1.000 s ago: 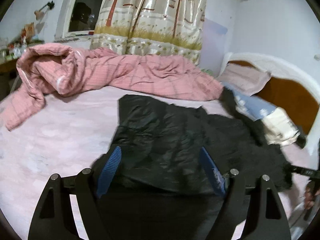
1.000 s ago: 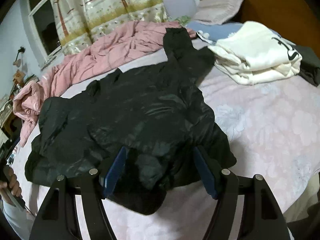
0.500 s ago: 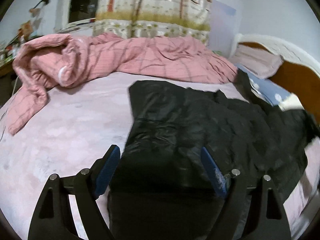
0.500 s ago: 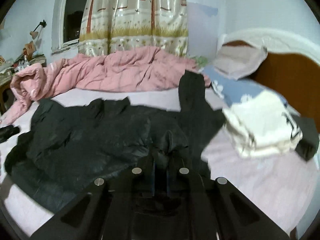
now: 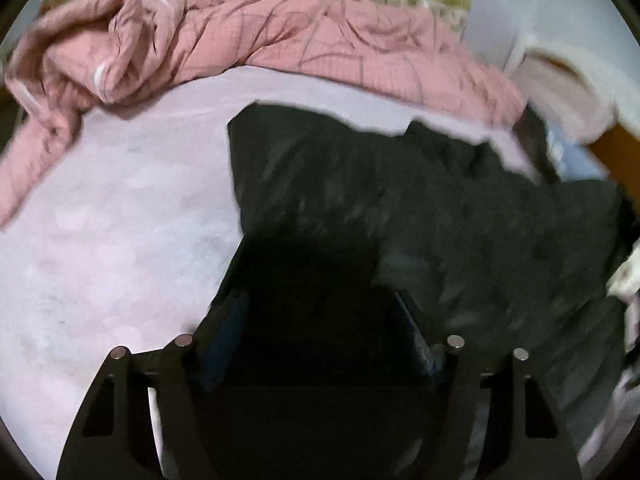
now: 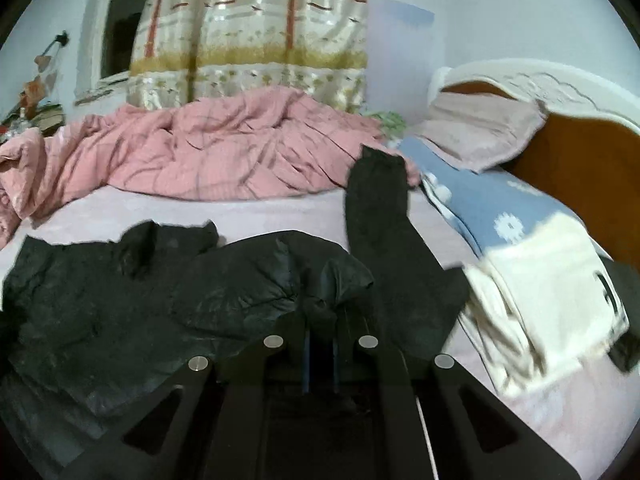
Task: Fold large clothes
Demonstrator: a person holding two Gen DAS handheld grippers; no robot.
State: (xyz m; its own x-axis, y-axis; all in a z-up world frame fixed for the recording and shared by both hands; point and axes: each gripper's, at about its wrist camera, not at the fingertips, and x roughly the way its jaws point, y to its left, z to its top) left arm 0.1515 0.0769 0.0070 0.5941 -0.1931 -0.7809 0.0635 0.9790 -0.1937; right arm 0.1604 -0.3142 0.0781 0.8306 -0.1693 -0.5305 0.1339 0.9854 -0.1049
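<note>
A black puffy jacket (image 5: 400,200) lies crumpled on the pink bed sheet (image 5: 120,220). My left gripper (image 5: 320,304) is low over the jacket's near edge. Its jaws are closing, dark fabric fills the gap between them, and I see no firm pinch. In the right wrist view the jacket (image 6: 120,300) spreads to the left, with one sleeve (image 6: 376,208) stretched toward the far side. My right gripper (image 6: 320,320) is shut on a bunched fold of the jacket, which rises in a small peak at its tips.
A rumpled pink quilt (image 6: 220,152) runs along the far side of the bed under a patterned curtain (image 6: 260,32). A folded white garment (image 6: 552,280) and a blue pillow (image 6: 480,200) lie at the right by the wooden headboard (image 6: 580,152).
My right gripper has shut on a fold of the jacket and lifted it, swinging its view up toward the curtain. My left gripper has dropped closer to the jacket's edge, jaws narrowing.
</note>
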